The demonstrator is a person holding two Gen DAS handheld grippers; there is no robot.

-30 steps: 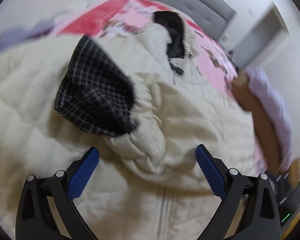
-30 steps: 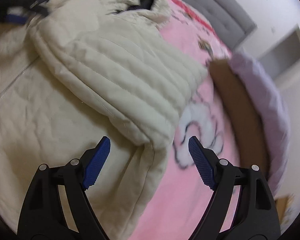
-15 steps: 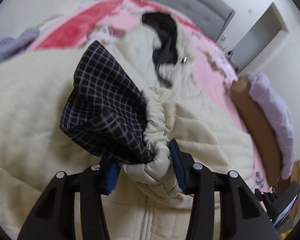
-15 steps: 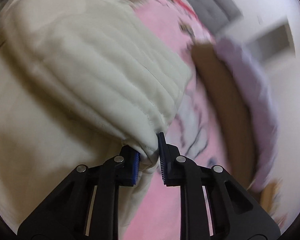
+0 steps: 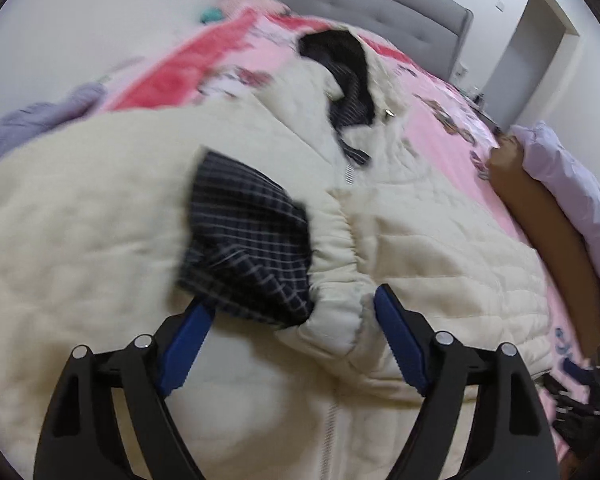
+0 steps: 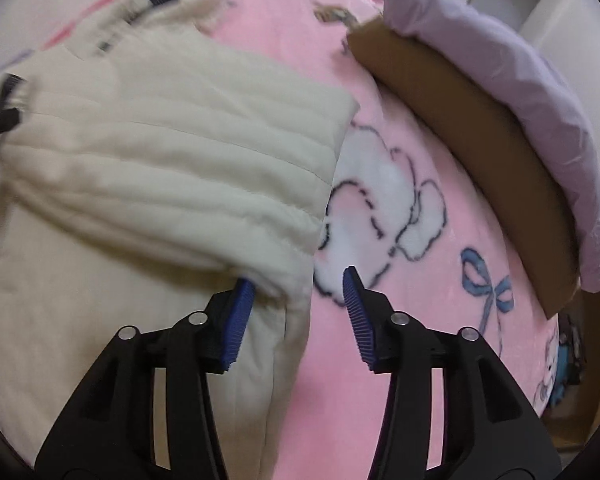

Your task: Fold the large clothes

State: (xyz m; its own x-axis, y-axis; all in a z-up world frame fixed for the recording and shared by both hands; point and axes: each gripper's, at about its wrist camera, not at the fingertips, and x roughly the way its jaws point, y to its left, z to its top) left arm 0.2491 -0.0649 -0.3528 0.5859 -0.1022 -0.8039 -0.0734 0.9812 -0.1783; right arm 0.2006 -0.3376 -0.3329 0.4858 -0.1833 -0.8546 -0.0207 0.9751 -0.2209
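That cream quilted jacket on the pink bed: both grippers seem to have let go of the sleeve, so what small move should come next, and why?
Probably lift both grippers clear. The left gripper and right gripper have just been opening, and the cream quilted jacket's sleeve already lies folded across its front, checked cuff lining near the zip. The sleeve still sits between the pads, so backing away avoids dragging it.

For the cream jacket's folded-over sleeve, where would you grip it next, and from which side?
Probably the gathered cuff of the sleeve that lies across the cream jacket. Its elastic end bunches into a thick ridge that stands proud of the flat quilted body, beside the checked lining. Come from the hem side, where the left gripper, its jaws just reopened, already straddles it.
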